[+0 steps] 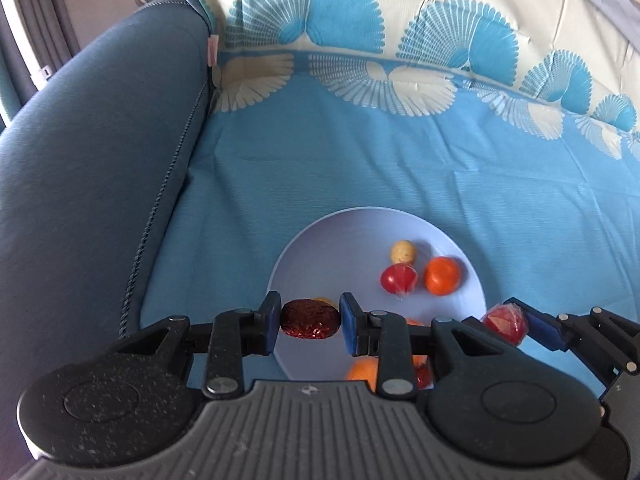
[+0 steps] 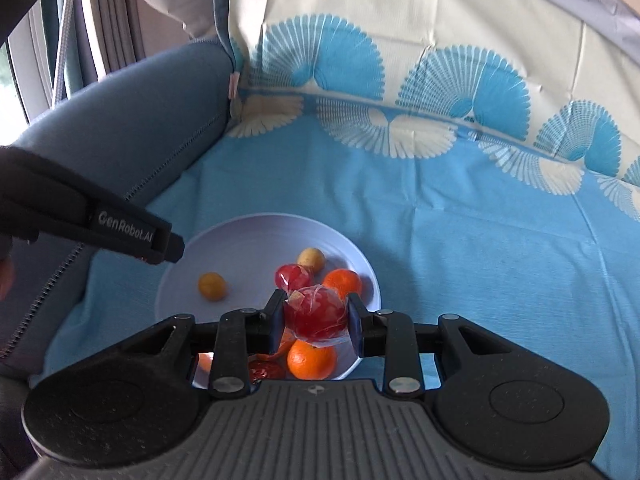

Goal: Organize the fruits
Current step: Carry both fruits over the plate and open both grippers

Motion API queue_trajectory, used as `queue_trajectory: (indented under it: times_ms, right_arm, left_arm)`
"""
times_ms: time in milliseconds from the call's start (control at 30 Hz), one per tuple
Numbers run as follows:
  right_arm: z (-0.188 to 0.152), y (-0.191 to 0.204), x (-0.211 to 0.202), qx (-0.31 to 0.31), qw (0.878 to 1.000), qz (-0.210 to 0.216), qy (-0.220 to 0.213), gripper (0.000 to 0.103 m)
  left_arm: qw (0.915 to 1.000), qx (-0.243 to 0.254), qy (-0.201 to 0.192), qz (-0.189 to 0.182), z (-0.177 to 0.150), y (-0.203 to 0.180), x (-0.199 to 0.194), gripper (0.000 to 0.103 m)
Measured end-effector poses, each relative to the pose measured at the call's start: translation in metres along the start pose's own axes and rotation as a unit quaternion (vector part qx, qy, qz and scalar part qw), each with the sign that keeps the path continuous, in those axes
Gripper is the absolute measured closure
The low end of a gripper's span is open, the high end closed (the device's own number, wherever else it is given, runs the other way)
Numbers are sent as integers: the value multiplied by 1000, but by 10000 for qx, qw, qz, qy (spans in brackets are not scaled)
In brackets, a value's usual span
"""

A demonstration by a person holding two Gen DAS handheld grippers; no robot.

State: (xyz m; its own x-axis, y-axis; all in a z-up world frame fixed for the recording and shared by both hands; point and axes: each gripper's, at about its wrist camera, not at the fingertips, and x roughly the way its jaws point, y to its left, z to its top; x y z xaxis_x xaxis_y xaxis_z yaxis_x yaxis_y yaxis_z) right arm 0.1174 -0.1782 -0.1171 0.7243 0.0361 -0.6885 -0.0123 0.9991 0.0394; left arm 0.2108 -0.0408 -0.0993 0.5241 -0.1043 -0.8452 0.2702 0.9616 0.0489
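A pale lilac plate (image 1: pixel 320 248) (image 2: pixel 240 240) lies on the blue cloth. On it sit a tan round fruit (image 1: pixel 404 252) (image 2: pixel 311 260), a red wrapped fruit (image 1: pixel 399 279) (image 2: pixel 294 276), oranges (image 1: pixel 442 275) (image 2: pixel 312 360) and a small yellow fruit (image 2: pixel 213 286). Over the plate's near side, my left gripper (image 1: pixel 310 320) is shut on a dark red wrinkled date (image 1: pixel 310 319). My right gripper (image 2: pixel 316 312) is shut on a red fruit in clear wrap (image 2: pixel 316 310), above the oranges. That wrapped fruit (image 1: pixel 506 320) also shows at the right of the left wrist view.
A blue sofa arm (image 1: pixel 100 160) (image 2: pixel 140 120) rises along the left. Behind the plate stands a cream and blue fan-patterned cloth (image 1: pixel 400 40) (image 2: pixel 400 80) draped over the backrest. The left gripper's black body (image 2: pixel 100 224) juts in over the plate's left edge.
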Motion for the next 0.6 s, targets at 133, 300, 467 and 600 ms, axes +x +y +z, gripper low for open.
queue_trajectory:
  times_ms: [133, 300, 467, 600]
  right_arm:
    - [-1, 0, 21, -95, 9999, -7, 80, 70]
    - [0, -1, 40, -227, 9996, -3, 152, 69]
    - [3, -1, 39, -411, 9991, -1, 97, 24]
    - [-1, -1, 14, -334, 9994, -76, 109, 5]
  left_arm:
    - [9999, 74, 69, 51, 4, -4, 21, 68]
    - [9998, 166, 105, 26, 8, -7, 39, 46]
    - [9996, 141, -167, 205, 4, -4, 29, 0]
    - [9996, 149, 60, 241, -11, 0, 11, 0]
